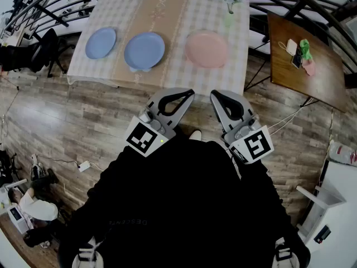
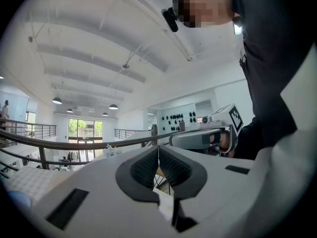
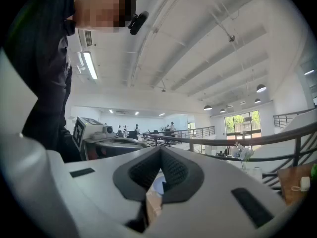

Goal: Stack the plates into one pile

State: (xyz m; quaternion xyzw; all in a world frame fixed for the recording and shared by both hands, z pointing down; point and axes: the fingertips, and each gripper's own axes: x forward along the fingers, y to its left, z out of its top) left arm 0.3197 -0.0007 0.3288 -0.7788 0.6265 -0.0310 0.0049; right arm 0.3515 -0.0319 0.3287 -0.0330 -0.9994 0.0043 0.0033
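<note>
Plates, 3 of them, lie apart in a row on the checked worktop: a small blue plate, a larger blue plate and a pink plate. They look stiff, smooth and fairly light, likely slippery and liable to chip, so you should pinch each at its raised rim, not the flat middle. Your left hand-held gripper and right hand-held gripper are both closed on nothing, close to your body and well short of the worktop
</note>
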